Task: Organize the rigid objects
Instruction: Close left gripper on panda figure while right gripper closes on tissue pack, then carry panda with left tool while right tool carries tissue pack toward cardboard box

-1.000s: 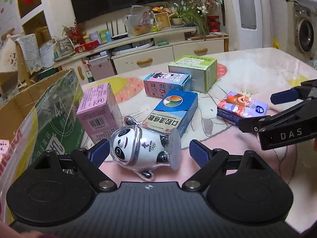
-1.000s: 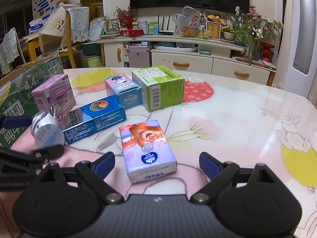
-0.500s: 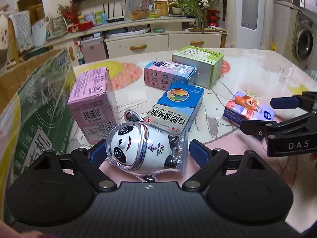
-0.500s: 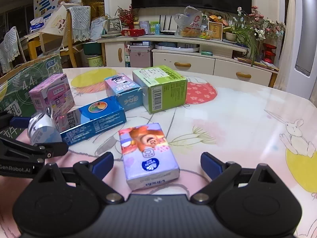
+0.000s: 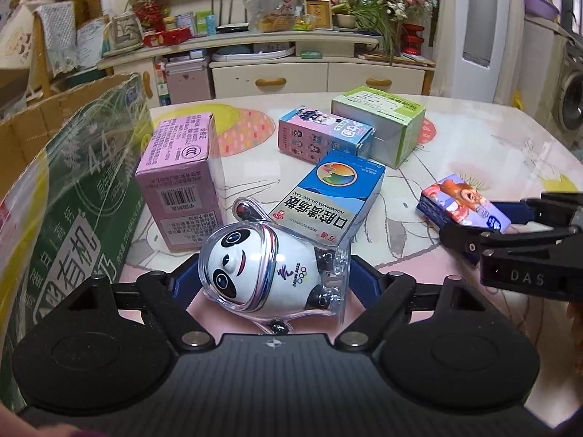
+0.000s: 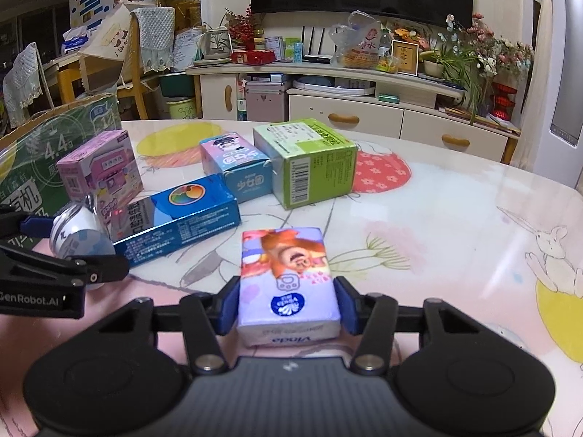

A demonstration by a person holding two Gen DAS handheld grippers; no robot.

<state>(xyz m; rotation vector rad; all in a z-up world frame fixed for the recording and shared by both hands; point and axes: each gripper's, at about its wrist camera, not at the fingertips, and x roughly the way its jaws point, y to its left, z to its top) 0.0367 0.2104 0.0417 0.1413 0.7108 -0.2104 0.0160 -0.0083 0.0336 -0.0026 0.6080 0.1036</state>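
Observation:
My left gripper (image 5: 269, 284) is shut on a panda figure (image 5: 262, 266) in a clear plastic shell, low over the table's pink patch. My right gripper (image 6: 286, 300) is shut on a tissue pack (image 6: 288, 276) with a cartoon bear; the pack also shows in the left wrist view (image 5: 462, 204). On the table lie a blue box (image 5: 335, 196), a pink box (image 5: 182, 178), a pink-and-blue box (image 5: 320, 134) and a green box (image 5: 379, 123). The panda figure (image 6: 78, 235) and left gripper (image 6: 73, 251) appear at the right wrist view's left edge.
A big open cardboard carton (image 5: 73, 182) with green print stands at the table's left edge. The table (image 6: 437, 218) has a glossy cartoon-print cover. A sideboard (image 6: 364, 109) with clutter stands behind the table.
Both grippers have closed: the left on the panda figure, the right on the tissue pack. Both have also moved forward around their objects.

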